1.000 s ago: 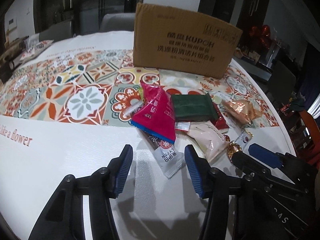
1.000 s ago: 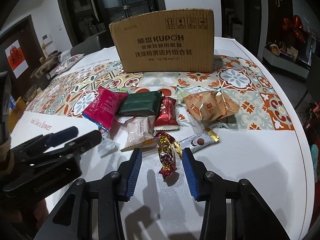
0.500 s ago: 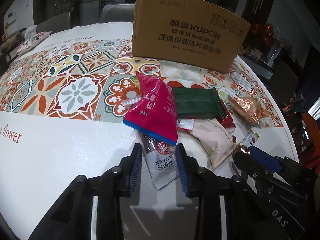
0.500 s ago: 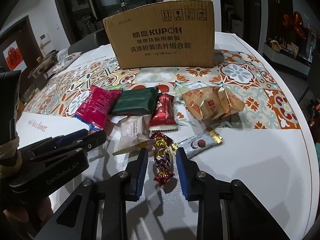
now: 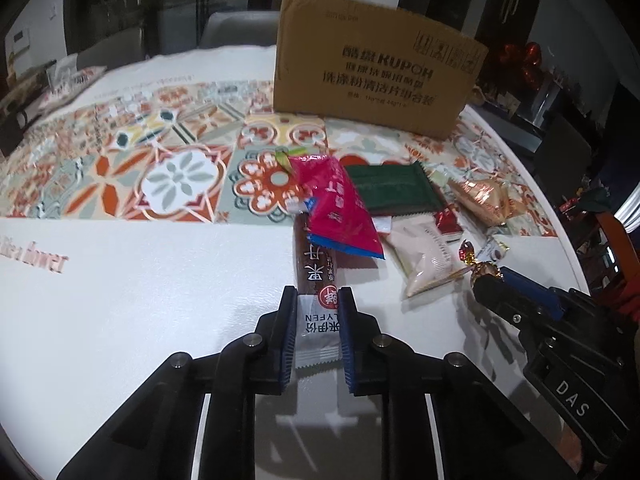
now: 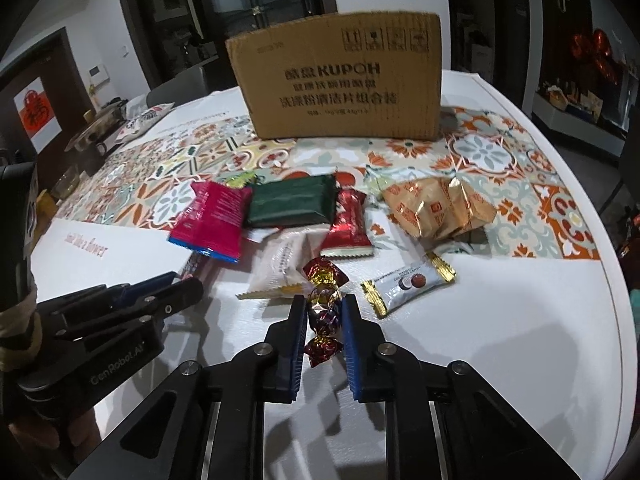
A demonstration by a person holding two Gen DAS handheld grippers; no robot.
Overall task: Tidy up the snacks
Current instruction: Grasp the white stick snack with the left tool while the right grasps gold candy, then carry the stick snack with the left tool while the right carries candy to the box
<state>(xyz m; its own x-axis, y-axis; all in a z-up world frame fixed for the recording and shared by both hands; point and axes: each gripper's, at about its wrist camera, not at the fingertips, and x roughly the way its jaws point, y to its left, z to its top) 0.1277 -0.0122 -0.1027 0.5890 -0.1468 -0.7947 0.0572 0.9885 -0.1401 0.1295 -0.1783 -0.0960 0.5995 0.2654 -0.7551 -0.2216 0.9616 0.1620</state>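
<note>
My left gripper [image 5: 318, 300] is shut on the white end of a long brown snack stick packet [image 5: 316, 276] that lies on the table, its far end under a pink packet [image 5: 340, 208]. My right gripper [image 6: 324, 308] is shut on a red and gold foil-wrapped candy [image 6: 323, 304]. A pile of snacks lies beyond: a dark green packet [image 6: 292, 204], a red packet [image 6: 348, 224], a pale pink packet [image 6: 280, 264], a gold packet [image 6: 436, 208] and a small white and gold packet [image 6: 408, 284]. A cardboard box [image 6: 340, 80] stands behind them.
The round white table [image 6: 500, 340] carries a patterned tile-print runner [image 5: 120, 160]. Chairs and small items stand at its far left edge [image 6: 104, 124]. The other gripper shows in each wrist view, low at the side [image 5: 560, 340].
Both grippers moved forward and closed: the left onto the brown snack stick packet, the right onto the foil candy.
</note>
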